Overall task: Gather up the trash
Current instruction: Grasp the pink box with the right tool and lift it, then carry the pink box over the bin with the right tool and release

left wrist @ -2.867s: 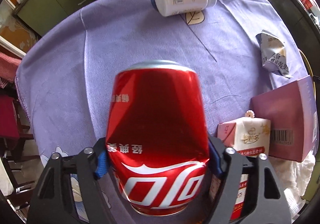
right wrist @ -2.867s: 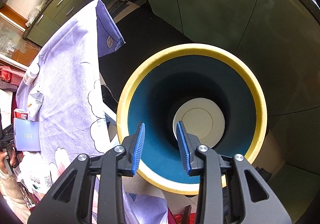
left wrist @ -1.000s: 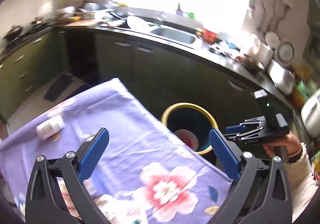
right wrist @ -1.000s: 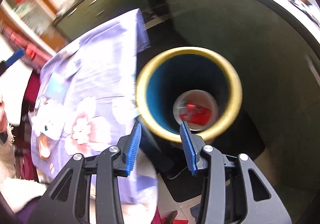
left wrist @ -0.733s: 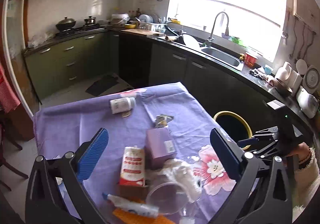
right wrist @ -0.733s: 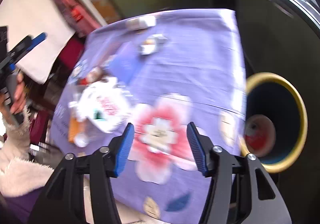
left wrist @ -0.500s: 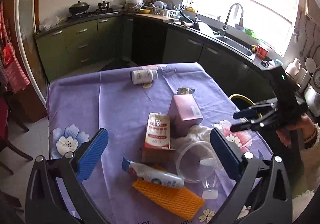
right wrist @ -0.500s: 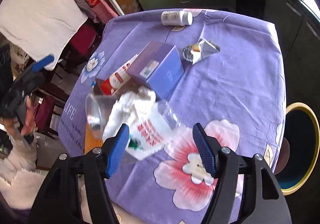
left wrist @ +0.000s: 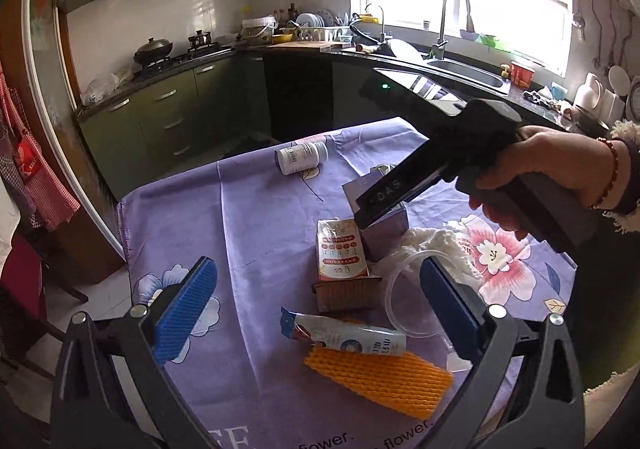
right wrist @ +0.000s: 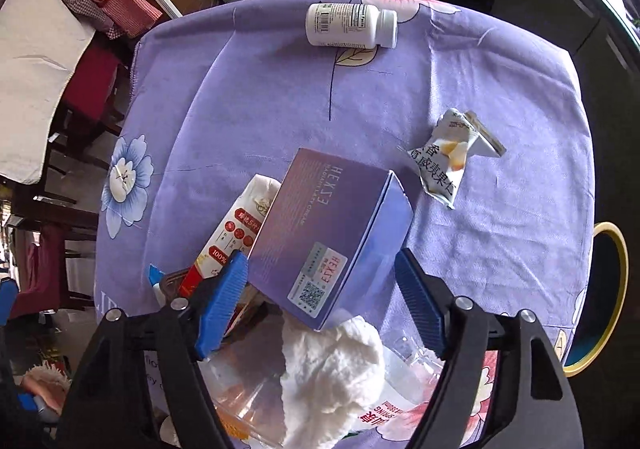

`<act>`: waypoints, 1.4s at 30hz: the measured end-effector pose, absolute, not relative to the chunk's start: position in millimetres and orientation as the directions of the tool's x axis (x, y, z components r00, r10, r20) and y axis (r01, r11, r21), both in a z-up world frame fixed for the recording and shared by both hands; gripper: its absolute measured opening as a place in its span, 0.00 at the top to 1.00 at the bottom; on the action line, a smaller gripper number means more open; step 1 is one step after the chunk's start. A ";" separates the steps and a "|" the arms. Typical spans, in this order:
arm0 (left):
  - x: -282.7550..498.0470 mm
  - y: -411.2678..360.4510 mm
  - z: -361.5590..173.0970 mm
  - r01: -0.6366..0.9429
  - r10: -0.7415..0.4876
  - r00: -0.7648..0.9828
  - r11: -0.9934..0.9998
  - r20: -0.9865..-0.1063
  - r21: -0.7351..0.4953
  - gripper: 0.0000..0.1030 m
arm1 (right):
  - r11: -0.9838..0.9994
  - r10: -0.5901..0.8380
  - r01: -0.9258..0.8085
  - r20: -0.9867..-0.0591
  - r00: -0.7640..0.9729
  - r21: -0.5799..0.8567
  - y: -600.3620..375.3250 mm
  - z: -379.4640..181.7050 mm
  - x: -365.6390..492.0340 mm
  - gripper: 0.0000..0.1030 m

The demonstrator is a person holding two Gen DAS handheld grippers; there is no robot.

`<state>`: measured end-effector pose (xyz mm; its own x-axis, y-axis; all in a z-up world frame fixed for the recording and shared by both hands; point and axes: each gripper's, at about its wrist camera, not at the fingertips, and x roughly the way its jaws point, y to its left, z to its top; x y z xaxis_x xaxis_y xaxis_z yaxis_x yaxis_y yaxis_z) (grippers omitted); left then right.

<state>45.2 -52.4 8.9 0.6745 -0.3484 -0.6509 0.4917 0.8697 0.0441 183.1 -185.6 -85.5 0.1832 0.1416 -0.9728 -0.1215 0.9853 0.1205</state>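
purple cloth (right wrist: 248,97) carries the trash. left gripper (left wrist: 320,313) spread wide, empty, above tube (left wrist: 348,337) and orange net (left wrist: 380,373). right gripper (right wrist: 320,305) jaws opening, straddling purple box (right wrist: 332,225) without contact. beyond: wrapper (right wrist: 452,161), white bottle (right wrist: 350,26). bin (right wrist: 600,301) past the table edge.

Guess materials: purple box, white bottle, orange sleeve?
Purple box: printed cardboard, satin sheen, sharp folded edges. White bottle: probably smooth opaque plastic, paper label wrapped around. Orange sleeve: looks like foam netting, matte, open diamond mesh.
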 end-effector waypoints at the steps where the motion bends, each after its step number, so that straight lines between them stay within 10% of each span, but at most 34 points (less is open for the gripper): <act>1: 45.1 -51.9 7.3 0.500 -0.357 0.668 0.865 -0.653 0.038 0.06 | 0.987 0.123 -0.122 -0.975 0.183 0.102 -181.8 -84.7 184.4 0.23; 15: 45.3 -32.7 -4.1 0.499 -0.381 0.655 0.866 -0.652 -0.004 0.06 | 0.988 -0.032 -0.141 -0.984 0.177 -0.058 -159.5 -88.8 187.1 0.19; 22: 47.3 -35.3 -7.0 0.508 -0.382 0.646 0.862 -0.661 -0.001 0.06 | 0.996 0.065 -0.070 -0.985 0.158 0.054 -202.0 -98.0 185.7 0.43; 34: 42.2 -60.2 -1.8 0.568 -0.424 0.598 0.823 -0.680 -0.013 0.06 | 0.939 0.329 -0.009 -0.892 0.311 0.343 -307.4 -39.4 147.2 0.48; 42: 41.5 -86.2 -2.3 0.604 -0.448 0.577 0.797 -0.683 -0.013 0.06 | 0.939 0.181 0.188 -0.879 0.441 0.288 -453.8 -11.7 100.2 0.48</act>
<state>41.5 -86.2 -2.3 0.5770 -0.4479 -0.6830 0.6038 0.7970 -0.0126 100.2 -453.8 -11.7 0.4410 0.1815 -0.8790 0.1884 0.9388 0.2883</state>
